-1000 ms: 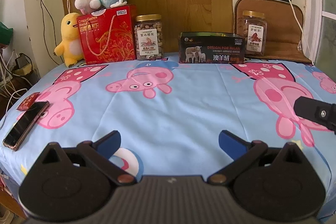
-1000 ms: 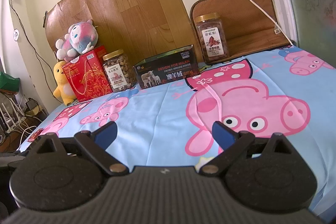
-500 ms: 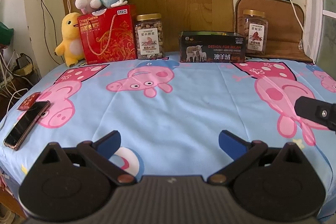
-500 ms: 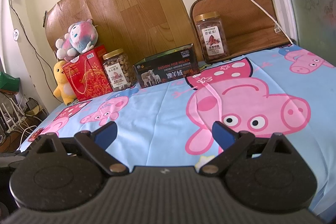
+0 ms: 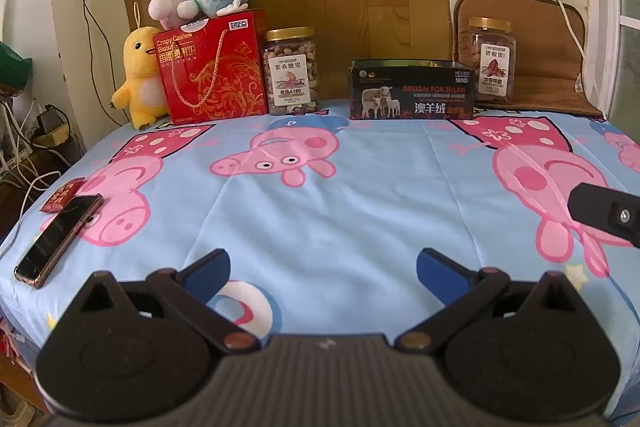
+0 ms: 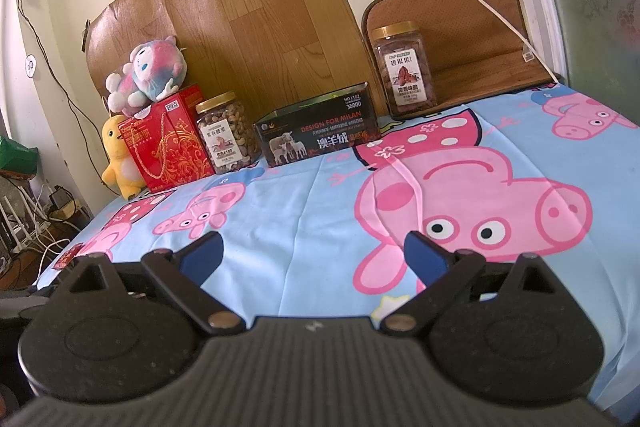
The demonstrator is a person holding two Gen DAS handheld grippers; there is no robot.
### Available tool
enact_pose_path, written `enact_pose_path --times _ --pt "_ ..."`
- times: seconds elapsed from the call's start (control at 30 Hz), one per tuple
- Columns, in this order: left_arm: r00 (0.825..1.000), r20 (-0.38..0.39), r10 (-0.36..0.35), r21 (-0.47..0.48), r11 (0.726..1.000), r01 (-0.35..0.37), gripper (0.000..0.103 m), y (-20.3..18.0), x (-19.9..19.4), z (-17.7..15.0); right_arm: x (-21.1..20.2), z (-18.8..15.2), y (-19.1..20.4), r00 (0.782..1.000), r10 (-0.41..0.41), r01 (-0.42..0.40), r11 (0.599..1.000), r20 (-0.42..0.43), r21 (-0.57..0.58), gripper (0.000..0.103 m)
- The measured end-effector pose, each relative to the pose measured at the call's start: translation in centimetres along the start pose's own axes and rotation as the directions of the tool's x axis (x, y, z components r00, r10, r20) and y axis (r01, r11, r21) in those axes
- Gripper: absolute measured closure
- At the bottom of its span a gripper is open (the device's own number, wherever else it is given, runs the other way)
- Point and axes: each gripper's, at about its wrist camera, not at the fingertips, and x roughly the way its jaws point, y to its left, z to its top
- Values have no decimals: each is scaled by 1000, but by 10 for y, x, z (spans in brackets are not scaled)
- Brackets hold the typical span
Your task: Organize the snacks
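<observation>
Left gripper [image 5: 322, 265] and right gripper [image 6: 312, 251] hover low over the blue pig-print cloth [image 5: 360, 195], jaws wide, empty. Far edge: red cashew-biscuit gift box [image 5: 212, 69], gold-lidded nut jar [image 5: 291, 71], open dark cardboard box [image 5: 412, 89], second gold-lidded nut jar [image 5: 491, 61].

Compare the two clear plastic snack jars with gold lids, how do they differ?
The round clear jar of mixed nuts stands beside the red gift box; the squarer clear jar of dark nuts stands apart, right of the black box. The round jar's contents look paler. Both stand upright with gold lids.
</observation>
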Motion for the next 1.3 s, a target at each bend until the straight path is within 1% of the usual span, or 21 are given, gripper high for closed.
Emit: enact_pose_path --times 0.77,1.3 --pt "1000 0 -6 5 1000 6 0 -1 1 0 0 0 0 1000 1 -1 1000 -1 1 4" --pt "1000 -16 0 14 1000 1 0 0 5 0 1 1 0 1000 2 -2 1000 -2 1 4"
